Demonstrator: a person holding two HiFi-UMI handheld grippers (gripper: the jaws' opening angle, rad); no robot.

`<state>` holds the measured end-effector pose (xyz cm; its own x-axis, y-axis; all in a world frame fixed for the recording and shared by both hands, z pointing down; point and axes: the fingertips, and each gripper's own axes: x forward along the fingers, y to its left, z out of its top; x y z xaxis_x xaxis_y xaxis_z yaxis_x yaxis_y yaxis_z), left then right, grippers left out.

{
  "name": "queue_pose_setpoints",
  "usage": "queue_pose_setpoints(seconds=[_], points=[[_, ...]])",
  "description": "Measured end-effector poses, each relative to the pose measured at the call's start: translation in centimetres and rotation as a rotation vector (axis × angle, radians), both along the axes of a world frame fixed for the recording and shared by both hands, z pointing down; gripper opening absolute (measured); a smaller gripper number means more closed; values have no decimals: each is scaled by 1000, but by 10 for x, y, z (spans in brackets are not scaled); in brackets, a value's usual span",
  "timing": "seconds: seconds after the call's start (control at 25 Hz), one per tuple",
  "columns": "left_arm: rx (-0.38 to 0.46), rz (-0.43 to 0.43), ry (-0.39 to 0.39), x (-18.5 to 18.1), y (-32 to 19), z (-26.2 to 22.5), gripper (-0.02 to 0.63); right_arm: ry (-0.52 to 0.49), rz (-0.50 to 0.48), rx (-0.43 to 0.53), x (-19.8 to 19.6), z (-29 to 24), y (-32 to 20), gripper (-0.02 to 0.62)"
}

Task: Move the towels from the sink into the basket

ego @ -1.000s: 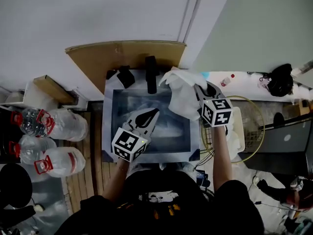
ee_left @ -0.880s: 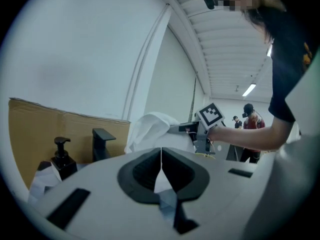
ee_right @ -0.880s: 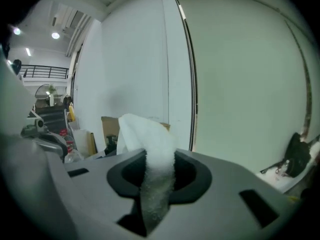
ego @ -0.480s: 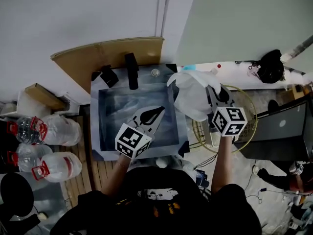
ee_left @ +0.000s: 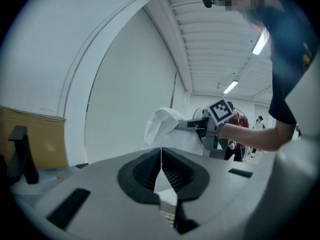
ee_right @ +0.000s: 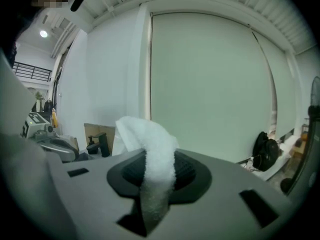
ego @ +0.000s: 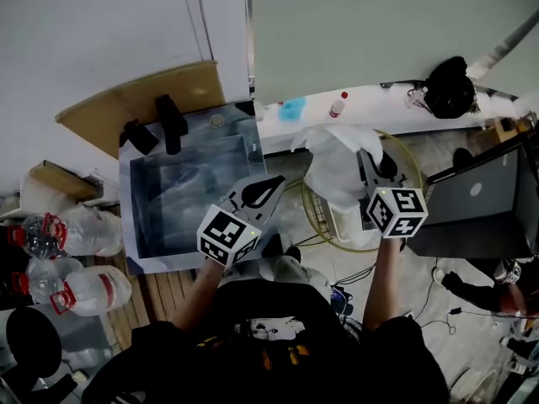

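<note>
The white towel (ego: pixel 335 171) hangs bunched in the pinch of the right tongs (ego: pixel 368 162), in the air above the round wire basket (ego: pixel 310 217). The left tongs (ego: pixel 268 187) are pressed together with nothing between them, between the basket and the sink (ego: pixel 128 217).

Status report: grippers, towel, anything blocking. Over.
Right gripper shut on towel, held over the basket, not yet dropped. Left gripper shut, empty, by the sink. Nothing blocking the basket.
</note>
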<state>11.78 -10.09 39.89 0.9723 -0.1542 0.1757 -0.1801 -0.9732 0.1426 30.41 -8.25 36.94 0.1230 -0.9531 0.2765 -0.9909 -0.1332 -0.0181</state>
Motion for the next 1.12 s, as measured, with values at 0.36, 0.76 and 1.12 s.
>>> queue_pose_setpoints(seconds=[0.36, 0.76, 1.12], points=[[-16, 74, -50, 104, 53, 19, 9, -24, 73, -78, 107, 57, 66, 84], [-42, 143, -111, 184, 84, 46, 9, -125, 196, -279, 198, 187, 95, 85], [-42, 138, -166, 210, 78, 65, 9, -140, 199, -573, 212, 334, 103, 98]])
